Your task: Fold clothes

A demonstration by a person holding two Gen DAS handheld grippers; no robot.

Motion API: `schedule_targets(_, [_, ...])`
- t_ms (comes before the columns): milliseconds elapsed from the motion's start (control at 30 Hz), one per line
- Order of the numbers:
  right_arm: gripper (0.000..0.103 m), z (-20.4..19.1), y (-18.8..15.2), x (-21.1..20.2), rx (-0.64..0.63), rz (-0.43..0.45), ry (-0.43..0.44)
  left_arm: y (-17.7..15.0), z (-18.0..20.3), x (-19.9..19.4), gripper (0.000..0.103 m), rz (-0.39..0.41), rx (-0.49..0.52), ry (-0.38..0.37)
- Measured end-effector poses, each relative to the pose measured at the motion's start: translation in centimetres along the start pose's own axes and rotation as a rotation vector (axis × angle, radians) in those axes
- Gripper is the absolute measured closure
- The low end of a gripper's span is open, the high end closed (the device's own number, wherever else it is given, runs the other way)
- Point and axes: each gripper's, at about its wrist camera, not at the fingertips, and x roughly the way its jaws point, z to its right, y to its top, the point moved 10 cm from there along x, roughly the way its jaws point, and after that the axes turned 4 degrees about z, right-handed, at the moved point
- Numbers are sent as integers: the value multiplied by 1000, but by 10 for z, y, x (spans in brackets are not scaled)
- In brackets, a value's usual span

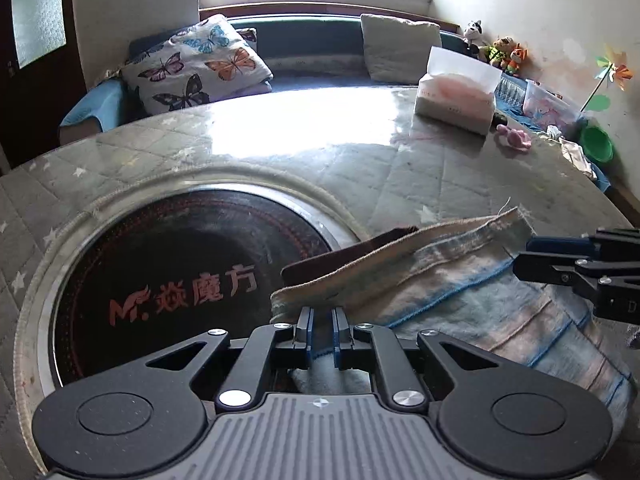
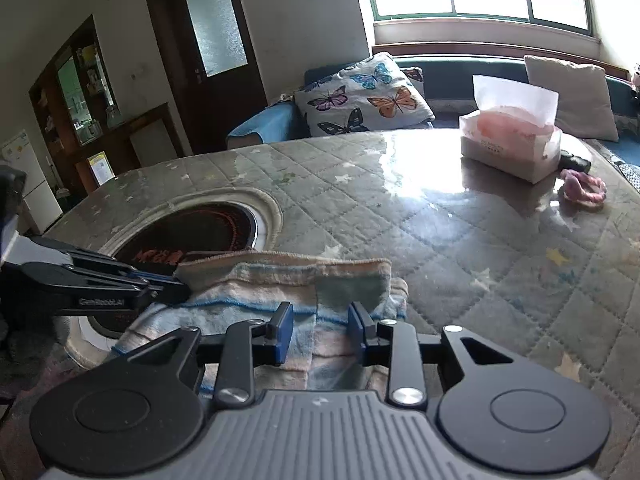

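Right wrist: striped terry cloth [image 2: 304, 280] folded, quilted tablecloth [image 2: 460, 240] beneath.

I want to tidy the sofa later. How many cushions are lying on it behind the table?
2. A butterfly-print cushion lies at the sofa's left end, and a plain pale cushion leans toward its right end, behind the tissue pack. More may sit hidden behind the table edge.
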Motion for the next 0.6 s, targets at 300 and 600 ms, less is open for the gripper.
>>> schedule_targets(300, [67, 9, 4, 19, 7, -13, -11, 30, 28, 7, 57, 47, 54, -20])
schedule_targets(600, [67, 8, 3, 19, -8, -15, -13, 36, 39, 34, 57, 26, 94, -8])
